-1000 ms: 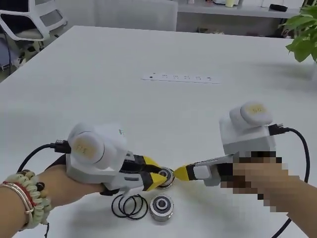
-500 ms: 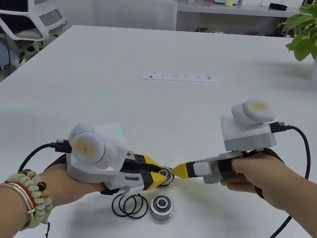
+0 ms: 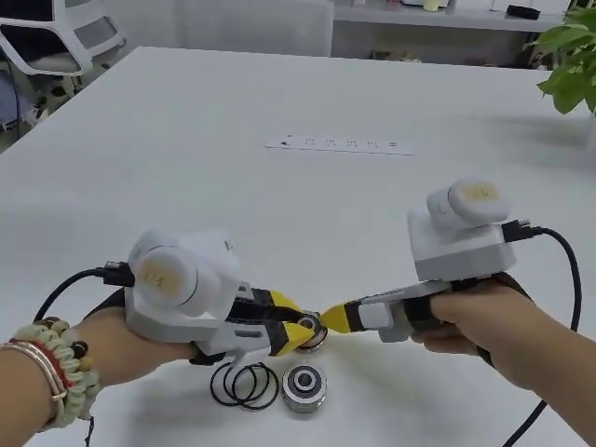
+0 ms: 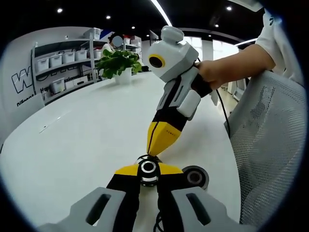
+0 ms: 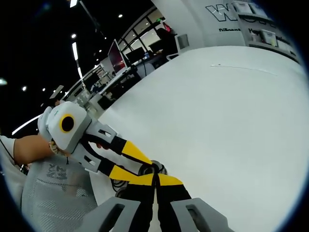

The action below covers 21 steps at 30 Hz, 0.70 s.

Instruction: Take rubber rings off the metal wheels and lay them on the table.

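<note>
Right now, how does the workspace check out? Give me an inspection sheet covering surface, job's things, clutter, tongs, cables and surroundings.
Surface: white table, no marks seen.
Job's things: one metal wheel clamped in the left tongs; second wheel lying on the table; loose black rubber rings lying beside it.
Clutter: white power strip further back.
Tongs: left tongs shut on the metal wheel; right tongs shut, tips at the held wheel's rim; whether they pinch a ring is too small to tell.
Cables: black cable from the left tongs' body; second cable from the right one.
Surroundings: plant, office chair, shelving.
</note>
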Motion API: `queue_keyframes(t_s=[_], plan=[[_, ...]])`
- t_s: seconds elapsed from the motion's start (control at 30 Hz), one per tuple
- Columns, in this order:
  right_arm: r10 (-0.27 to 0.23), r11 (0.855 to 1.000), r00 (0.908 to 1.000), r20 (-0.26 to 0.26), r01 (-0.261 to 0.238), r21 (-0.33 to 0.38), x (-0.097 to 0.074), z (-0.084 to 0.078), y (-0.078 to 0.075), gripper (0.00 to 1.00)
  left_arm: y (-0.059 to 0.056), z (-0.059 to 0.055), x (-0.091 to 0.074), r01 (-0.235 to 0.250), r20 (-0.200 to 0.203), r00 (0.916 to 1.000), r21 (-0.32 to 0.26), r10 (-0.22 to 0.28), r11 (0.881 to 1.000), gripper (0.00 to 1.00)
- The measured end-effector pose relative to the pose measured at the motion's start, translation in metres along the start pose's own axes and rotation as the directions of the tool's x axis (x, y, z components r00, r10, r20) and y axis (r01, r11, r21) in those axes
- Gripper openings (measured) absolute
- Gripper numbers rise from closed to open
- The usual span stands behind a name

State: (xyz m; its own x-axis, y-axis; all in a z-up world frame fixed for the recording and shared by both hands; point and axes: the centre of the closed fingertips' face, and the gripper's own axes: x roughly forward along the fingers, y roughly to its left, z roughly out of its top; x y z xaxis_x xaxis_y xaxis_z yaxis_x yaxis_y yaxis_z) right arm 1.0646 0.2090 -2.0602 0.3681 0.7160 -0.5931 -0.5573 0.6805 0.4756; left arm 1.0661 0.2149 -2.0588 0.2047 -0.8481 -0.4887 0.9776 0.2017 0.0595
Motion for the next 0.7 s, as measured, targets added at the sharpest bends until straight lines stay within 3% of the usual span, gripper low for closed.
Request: queue_keyframes(t_s=[0.53,0.57,0.6,0.67,0.7], plan=[[0.023,1.0,0.9996,0.019,-0.023,0.001,0.002,0.006,0.006,0.0,-0.001,0.0,0.001,-0.002,0.001,1.0,-0.005,0.002,1.0,0.07],[0.055,0.998,0.9982,0.027,-0.055,0.013,0.002,0.008,0.011,0.0,-0.001,0.0,0.001,-0.002,0.001,1.0,-0.005,0.002,1.0,0.07],[0.109,0.993,0.9897,0.092,-0.114,0.043,0.002,0.019,0.02,0.0,-0.001,0.0,0.001,-0.002,0.001,1.0,-0.005,0.002,1.0,0.07],[0.089,0.994,0.9918,0.092,-0.095,0.06,-0.001,0.023,0.016,0.0,0.0,0.0,0.001,-0.003,0.002,1.0,-0.007,0.003,1.0,0.07],[0.005,1.0,0.9986,0.052,-0.004,-0.021,-0.001,0.018,0.004,0.0,0.0,0.0,0.001,-0.003,0.002,1.0,-0.007,0.003,1.0,0.07]])
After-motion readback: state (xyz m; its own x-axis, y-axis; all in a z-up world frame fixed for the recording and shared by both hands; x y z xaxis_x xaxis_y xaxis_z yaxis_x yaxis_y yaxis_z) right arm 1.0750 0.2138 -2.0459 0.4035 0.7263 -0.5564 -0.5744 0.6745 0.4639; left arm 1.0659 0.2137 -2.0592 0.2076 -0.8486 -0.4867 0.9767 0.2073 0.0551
